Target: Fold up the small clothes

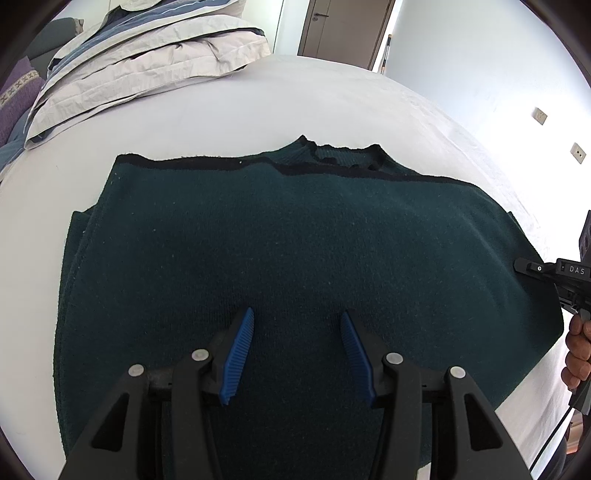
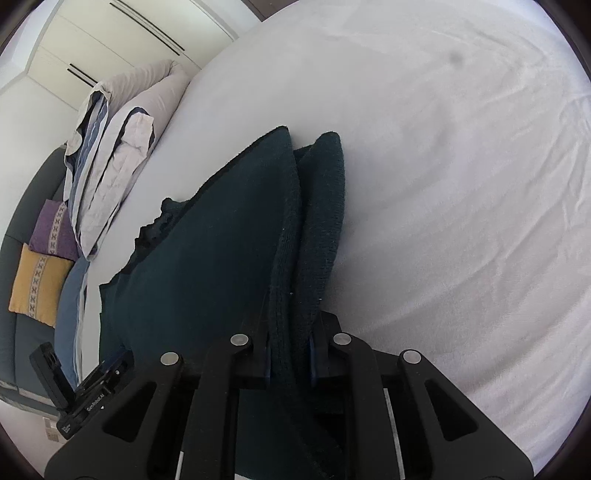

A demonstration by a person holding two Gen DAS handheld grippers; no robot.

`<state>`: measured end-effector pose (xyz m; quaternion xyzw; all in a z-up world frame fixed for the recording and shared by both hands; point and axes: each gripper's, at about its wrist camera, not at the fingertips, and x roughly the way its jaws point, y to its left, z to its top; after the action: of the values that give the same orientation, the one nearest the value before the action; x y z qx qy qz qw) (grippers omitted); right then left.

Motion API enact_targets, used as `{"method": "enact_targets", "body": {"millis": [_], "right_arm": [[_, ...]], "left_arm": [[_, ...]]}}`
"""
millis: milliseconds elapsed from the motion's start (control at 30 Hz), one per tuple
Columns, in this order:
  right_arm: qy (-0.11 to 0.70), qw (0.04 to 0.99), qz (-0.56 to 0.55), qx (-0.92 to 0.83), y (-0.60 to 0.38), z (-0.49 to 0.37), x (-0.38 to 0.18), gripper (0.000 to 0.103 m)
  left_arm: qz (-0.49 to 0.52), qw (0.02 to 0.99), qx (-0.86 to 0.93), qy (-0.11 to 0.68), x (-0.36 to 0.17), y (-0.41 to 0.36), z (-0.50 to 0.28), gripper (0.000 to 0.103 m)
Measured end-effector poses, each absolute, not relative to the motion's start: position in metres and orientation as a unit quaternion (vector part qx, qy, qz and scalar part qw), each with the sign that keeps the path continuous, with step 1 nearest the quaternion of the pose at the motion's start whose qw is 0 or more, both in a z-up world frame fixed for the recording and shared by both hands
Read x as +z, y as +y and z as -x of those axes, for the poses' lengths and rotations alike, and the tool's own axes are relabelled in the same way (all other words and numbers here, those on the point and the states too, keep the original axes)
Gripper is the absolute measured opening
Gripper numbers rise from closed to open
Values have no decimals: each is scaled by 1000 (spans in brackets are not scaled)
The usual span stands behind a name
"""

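A dark green knitted sweater (image 1: pixel 288 243) lies flat on the white bed sheet (image 1: pixel 258 107), collar at the far edge, sleeves folded in. My left gripper (image 1: pixel 297 325) is open just above the sweater's near middle, its blue pads (image 1: pixel 240 350) apart and holding nothing. In the right wrist view the sweater (image 2: pixel 207 258) rises in a fold. My right gripper (image 2: pixel 290 350) is shut on a thick bunch of the sweater's edge. The right gripper's body also shows at the right edge of the left wrist view (image 1: pixel 554 273), beside the sweater's side.
Folded grey and blue striped bedding (image 1: pixel 147 55) lies at the bed's far left. Purple (image 2: pixel 51 229) and yellow (image 2: pixel 37 284) cushions sit on a dark sofa beside the bed. A door (image 1: pixel 343 29) stands beyond the bed. White sheet (image 2: pixel 461 184) spreads right of the sweater.
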<state>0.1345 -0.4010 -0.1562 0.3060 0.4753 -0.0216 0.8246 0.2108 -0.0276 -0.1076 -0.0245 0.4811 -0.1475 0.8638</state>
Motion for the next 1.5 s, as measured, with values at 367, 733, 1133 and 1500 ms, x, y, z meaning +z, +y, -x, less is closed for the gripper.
{"method": "enact_targets", "body": {"millis": [367, 733, 1133, 1500], "right_arm": [[476, 865, -126, 98, -217, -168, -65, 11], [532, 833, -2, 153, -91, -184, -112, 20], [488, 839, -104, 215, -164, -100, -77, 70], [436, 841, -244, 209, -257, -13, -93, 69]], "left_arm": [[218, 840, -176, 465, -88, 54, -215, 42], [323, 829, -162, 427, -81, 123, -198, 49], [310, 769, -222, 512, -105, 63, -220, 71], [251, 771, -192, 553, -102, 21, -242, 35]]}}
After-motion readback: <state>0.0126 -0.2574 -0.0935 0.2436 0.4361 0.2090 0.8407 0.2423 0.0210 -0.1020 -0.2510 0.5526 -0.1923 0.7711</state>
